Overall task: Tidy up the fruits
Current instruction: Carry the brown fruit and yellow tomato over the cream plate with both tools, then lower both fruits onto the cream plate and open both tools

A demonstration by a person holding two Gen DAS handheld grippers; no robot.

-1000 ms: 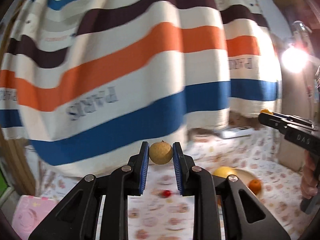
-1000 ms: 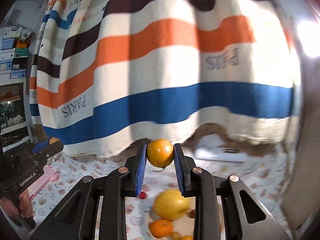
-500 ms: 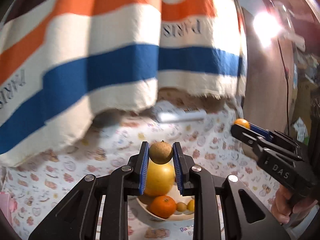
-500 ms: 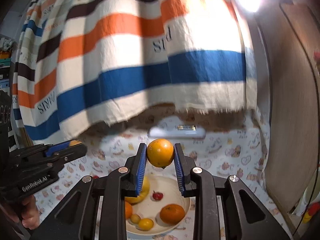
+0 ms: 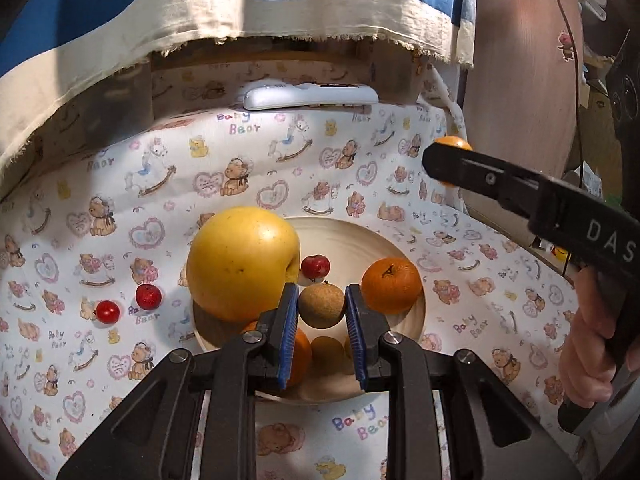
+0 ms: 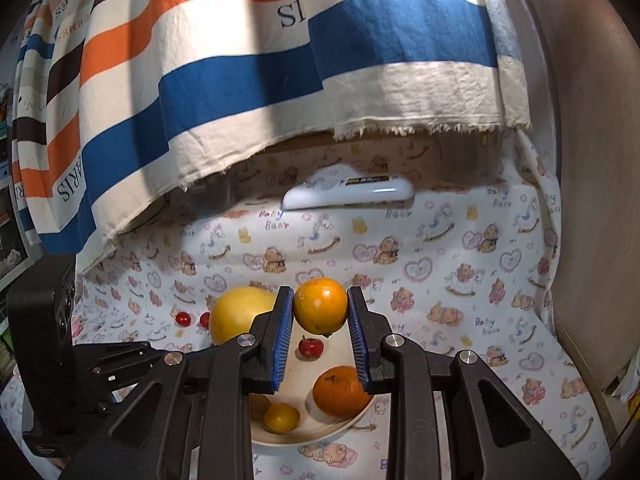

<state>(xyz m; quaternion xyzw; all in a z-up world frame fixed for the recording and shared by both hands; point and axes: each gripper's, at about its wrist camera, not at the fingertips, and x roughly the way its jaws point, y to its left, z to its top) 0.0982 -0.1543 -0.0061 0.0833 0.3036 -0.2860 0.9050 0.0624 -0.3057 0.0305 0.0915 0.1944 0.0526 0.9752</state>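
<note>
My left gripper [image 5: 322, 312] is shut on a small brown round fruit [image 5: 322, 306], held just above a cream plate [image 5: 400, 240]. On the plate lie a big yellow fruit [image 5: 242, 262], a tangerine [image 5: 391, 285], a small red fruit [image 5: 315, 267] and some small yellow ones. My right gripper [image 6: 320, 312] is shut on an orange [image 6: 320, 306] above the same plate [image 6: 352, 420]. In the left wrist view the right gripper [image 5: 444, 160] comes in from the right, with a hand on its handle. Two red fruits [image 5: 128, 304] lie on the cloth left of the plate.
The table wears a white bear-print cloth [image 5: 360, 168]. A white remote [image 5: 310, 96] lies at the back, under a hanging striped fabric [image 6: 240, 80]. A wooden panel [image 6: 592, 160] stands at the right. The left tool's black body [image 6: 60, 352] fills the right wrist view's lower left.
Both grippers have come down and tilted toward the plate, each keeping its fruit. The plate and its fruits now fill the lower part of both views.
</note>
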